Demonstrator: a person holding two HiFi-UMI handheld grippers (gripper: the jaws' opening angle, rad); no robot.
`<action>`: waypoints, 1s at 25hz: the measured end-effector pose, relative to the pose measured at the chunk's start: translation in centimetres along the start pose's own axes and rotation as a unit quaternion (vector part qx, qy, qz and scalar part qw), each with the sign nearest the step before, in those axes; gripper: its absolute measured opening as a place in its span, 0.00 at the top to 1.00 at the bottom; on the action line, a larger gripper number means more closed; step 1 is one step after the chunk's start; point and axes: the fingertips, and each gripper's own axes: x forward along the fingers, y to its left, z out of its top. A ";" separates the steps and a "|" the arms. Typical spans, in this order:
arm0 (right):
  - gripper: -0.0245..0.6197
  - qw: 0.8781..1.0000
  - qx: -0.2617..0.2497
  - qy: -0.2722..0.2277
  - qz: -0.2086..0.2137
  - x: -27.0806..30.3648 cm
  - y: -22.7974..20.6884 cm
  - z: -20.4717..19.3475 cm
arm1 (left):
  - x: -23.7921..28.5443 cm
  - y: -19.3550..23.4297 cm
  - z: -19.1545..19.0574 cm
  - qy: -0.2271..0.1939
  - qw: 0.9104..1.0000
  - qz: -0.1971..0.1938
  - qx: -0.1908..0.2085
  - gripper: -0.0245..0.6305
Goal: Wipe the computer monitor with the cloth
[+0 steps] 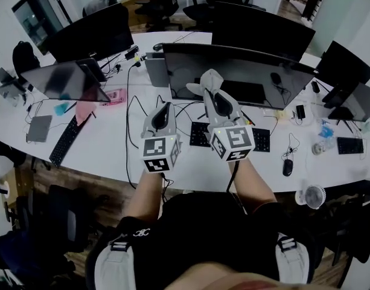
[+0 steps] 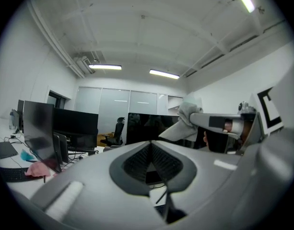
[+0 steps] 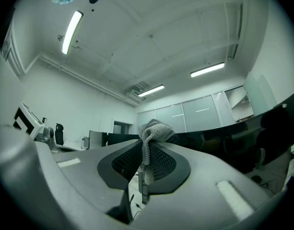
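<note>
A wide curved dark monitor (image 1: 251, 71) stands on the white desk (image 1: 106, 150) in front of me. A grey knitted cloth (image 1: 207, 83) is pinched in my right gripper (image 1: 211, 89), which is raised in front of the monitor's left half, close to the screen. In the right gripper view the cloth (image 3: 150, 133) bunches above the shut jaws, with the monitor (image 3: 247, 138) to the right. My left gripper (image 1: 165, 107) hovers lower and to the left, over the desk. Its jaws (image 2: 150, 145) are shut with nothing between them. From there I see the cloth (image 2: 185, 123) and the monitor (image 2: 147, 128).
A black keyboard (image 1: 260, 139) lies under the monitor, with a mouse (image 1: 287, 167) and a small fan (image 1: 313, 195) to the right. Cables (image 1: 131, 119) cross the desk. More monitors (image 1: 67, 80) stand at the left and right, next to a pink cloth (image 1: 85, 110). Office chairs (image 1: 160, 5) stand behind.
</note>
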 end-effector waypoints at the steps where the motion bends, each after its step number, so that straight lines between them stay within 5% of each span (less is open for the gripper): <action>1: 0.91 1.000 -0.002 -0.005 0.007 0.8 0.0 0.4 | 0.1 0.4 0.0 0.001 1.000 0.004 -0.007 0.88; 13: 0.91 0.998 -0.027 -0.029 0.044 11.5 0.9 3.8 | 0.1 4.4 -0.9 0.004 0.999 0.037 -0.029 0.88; 25: 0.91 0.995 -0.101 0.011 0.012 19.5 1.8 2.4 | 0.7 6.7 -1.8 0.005 0.998 0.029 -0.048 0.88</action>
